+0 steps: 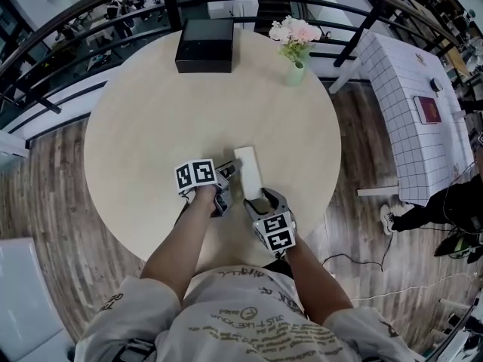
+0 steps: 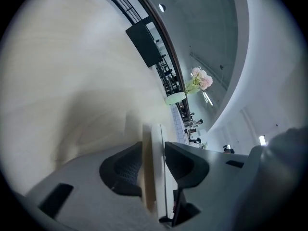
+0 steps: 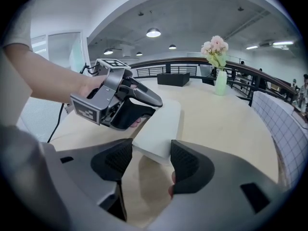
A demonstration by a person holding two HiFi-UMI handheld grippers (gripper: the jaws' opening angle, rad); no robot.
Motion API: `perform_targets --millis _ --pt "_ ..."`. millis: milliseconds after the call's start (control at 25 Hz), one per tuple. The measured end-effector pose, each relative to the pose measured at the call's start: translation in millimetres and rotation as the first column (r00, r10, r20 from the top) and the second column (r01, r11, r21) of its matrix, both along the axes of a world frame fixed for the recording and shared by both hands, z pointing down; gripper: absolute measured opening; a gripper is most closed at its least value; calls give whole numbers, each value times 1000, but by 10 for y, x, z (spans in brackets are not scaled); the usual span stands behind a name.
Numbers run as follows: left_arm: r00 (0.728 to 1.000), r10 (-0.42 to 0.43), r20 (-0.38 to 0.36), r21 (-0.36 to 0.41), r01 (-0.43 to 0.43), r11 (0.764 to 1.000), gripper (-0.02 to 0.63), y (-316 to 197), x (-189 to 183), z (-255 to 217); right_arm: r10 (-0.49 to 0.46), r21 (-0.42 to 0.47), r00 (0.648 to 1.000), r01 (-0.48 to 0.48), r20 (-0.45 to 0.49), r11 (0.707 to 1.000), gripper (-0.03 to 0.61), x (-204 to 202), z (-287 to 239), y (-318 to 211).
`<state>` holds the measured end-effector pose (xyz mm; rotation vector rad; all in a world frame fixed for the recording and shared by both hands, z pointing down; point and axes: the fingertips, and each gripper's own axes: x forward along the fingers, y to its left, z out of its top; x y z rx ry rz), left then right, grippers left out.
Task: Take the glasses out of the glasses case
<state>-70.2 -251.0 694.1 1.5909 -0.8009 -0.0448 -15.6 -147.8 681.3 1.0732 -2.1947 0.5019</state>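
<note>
A closed white glasses case lies lengthwise near the front of the round pale table. My right gripper is at its near end. In the right gripper view the pads of that gripper press both corners of the case, whose end looks slightly lifted. My left gripper reaches the case's left long side. The right gripper view shows the left gripper with one finger over the top of the case. In the left gripper view, the case's edge stands between its spread jaws. No glasses are visible.
A black box sits at the table's far edge. A green vase of pink flowers stands beside it. A white gridded table stands to the right, and a dark railing curves behind. A person's shoes show at the right edge.
</note>
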Motion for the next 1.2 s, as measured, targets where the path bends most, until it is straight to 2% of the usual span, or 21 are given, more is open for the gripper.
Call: perform_targets --millis 200,360,520,760,960,1200 --pt "998 -24 -53 1 25 1000 134 -11 15 -22 -4 -9 1000 4 31 1000 254 4 -12 -8" --pt "994 -30 -105 16 32 999 89 -15 54 -71 1 -23 998 0 57 1000 252 23 -21 -9" --pt "980 -69 -187 -15 68 998 89 2 80 -46 12 -36 996 -9 91 999 252 51 -16 -1" --pt "968 -82 -239 -15 81 997 89 -1 55 -54 29 -53 989 -21 145 998 250 28 -32 -5" --pt "941 -113 -320 -45 104 994 91 -8 88 -43 42 -74 979 -28 198 997 250 52 -37 -18" --pt "927 -126 -354 -53 115 992 86 -17 108 -26 52 -87 972 -33 230 996 250 84 -15 -24"
